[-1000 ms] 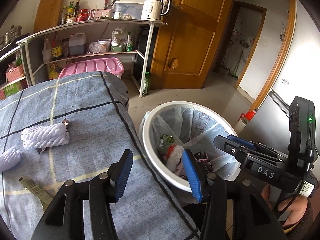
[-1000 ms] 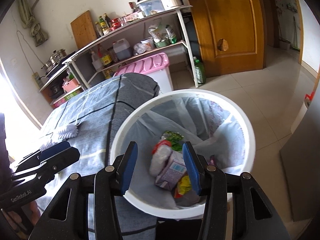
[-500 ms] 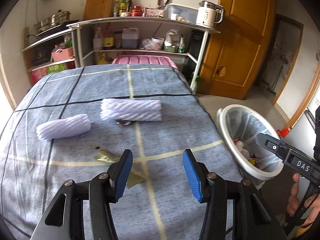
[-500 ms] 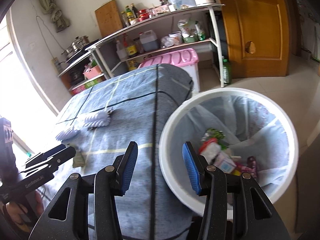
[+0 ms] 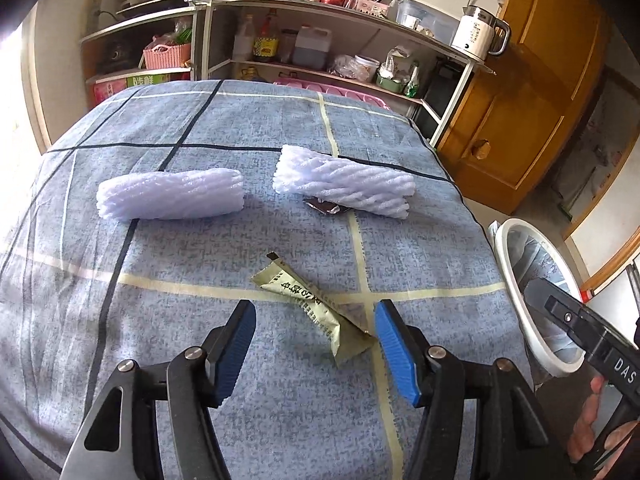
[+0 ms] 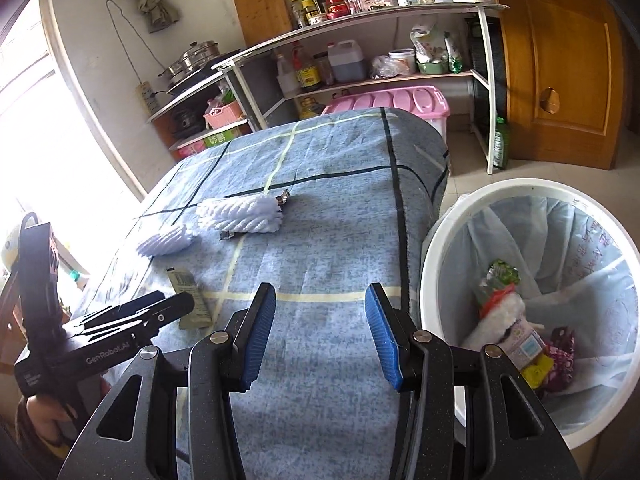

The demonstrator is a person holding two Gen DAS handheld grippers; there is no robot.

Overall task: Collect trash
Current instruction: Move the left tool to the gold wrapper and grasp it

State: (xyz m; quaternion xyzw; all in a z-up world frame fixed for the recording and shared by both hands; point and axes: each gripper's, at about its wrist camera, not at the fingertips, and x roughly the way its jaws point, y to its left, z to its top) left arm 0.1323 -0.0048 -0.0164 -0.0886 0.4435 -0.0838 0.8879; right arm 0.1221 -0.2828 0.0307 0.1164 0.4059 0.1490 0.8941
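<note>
An olive sachet (image 5: 316,307) lies flat on the blue checked tablecloth (image 5: 200,248), long axis diagonal, torn end toward the two foam fruit nets (image 5: 170,199). The left gripper (image 5: 316,342) hovers above it, jaws opening, pads clear. The right gripper (image 6: 316,334) is half-open and empty beside the lined white bin (image 6: 448,216) holding wrappers.

Each black, matte-speckled hand-held gripper, the left (image 5: 316,344) and the right (image 6: 322,334), is built from two angular fingers with triangular cut-outs, and each finger is tipped with a ribbed blue pad (image 5: 394,354) and pinned by round silver screws (image 5: 195,354). Seen from the opposite camera, the left unit's slim black body is marked "GenRobot.AI" in white lettering (image 6: 108,358), while the right unit's is marked "DAS" (image 5: 624,368). A bare hand (image 5: 588,420) is wrapped around the right handle, and no sleeve can be made out.
</note>
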